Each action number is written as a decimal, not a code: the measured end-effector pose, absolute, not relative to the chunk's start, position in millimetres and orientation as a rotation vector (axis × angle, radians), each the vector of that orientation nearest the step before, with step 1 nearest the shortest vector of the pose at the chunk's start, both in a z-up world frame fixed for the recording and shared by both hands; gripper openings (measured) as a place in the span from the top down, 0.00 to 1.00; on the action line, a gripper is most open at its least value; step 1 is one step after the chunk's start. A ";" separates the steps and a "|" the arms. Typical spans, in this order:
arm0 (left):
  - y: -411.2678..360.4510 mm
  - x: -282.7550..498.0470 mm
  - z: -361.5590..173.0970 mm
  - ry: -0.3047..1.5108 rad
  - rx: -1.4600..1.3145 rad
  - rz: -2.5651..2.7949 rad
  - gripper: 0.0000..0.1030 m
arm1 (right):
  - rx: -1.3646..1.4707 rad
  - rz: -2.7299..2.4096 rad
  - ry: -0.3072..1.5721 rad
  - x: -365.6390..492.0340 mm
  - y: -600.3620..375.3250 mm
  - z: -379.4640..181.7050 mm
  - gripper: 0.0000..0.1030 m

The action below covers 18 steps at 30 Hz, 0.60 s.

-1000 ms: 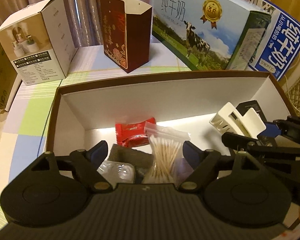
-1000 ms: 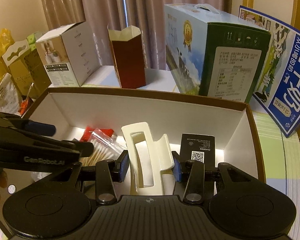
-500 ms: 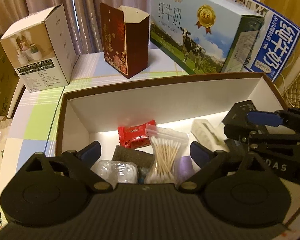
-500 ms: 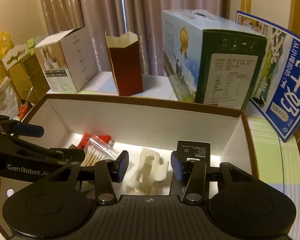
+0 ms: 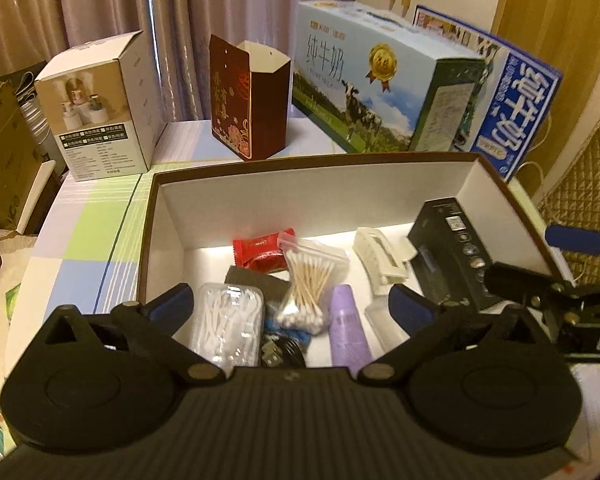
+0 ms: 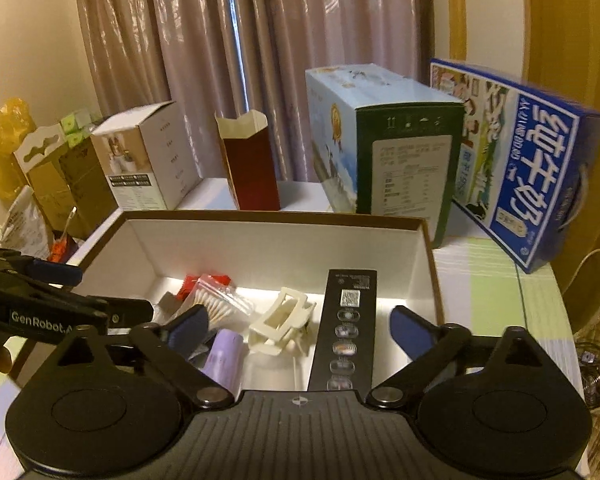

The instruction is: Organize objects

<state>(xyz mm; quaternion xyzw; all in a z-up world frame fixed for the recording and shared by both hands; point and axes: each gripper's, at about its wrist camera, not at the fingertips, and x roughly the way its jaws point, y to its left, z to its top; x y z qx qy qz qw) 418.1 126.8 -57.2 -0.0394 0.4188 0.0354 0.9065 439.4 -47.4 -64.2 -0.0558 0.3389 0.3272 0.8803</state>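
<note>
Both grippers have drawn back from the shallow white-lined box (image 5: 476,168) since a second ago, and the cream hair clip (image 6: 282,322), pinched upright by the right gripper (image 6: 296,330) then, now lies loose on the box floor.

In the left wrist view, the box fills the middle of the frame on a checked tablecloth (image 5: 96,236). Behind it, across the top, stand a white carton (image 5: 100,108) at upper left, an open dark red paper box (image 5: 248,96) at upper centre, a pale blue milk carton (image 5: 376,84) to its right, and a darker blue milk carton (image 5: 516,104) at far right. Curtains (image 5: 100,0) hang behind them.

Inside the box, a long black packet (image 5: 452,256) leans against the right wall. Left of it lies the hair clip, then a clear bag of cotton swabs (image 5: 308,280) overlapping a red sweet wrapper (image 5: 260,252). Nearer the bottom of the frame sit a clear plastic case of white floss picks (image 5: 228,320), a dark grey pad (image 5: 256,280) and a lilac tube (image 5: 348,328).

The left gripper (image 5: 288,304) spans the lower frame, its jaws opening wide with nothing pressed between its blue fingertips (image 5: 172,304). The right gripper is likewise opening, wide apart and holding nothing; the black packet and hair clip lie on the box floor below the gap.
</note>
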 end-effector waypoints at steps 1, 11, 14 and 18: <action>126.2 413.5 -54.6 0.858 -0.086 0.074 0.01 | -0.107 0.683 0.703 434.8 -51.5 -62.4 0.03; 112.0 354.1 -30.7 0.809 -0.131 0.099 0.01 | -0.101 0.709 0.706 384.7 -83.3 -50.3 0.02; 101.5 331.7 -22.4 0.799 -0.124 0.112 0.01 | -0.107 0.717 0.709 369.6 -93.0 -48.1 0.02; 86.0 302.0 -14.0 0.786 -0.113 0.141 0.01 | -0.112 0.718 0.715 349.3 -108.6 -44.6 0.02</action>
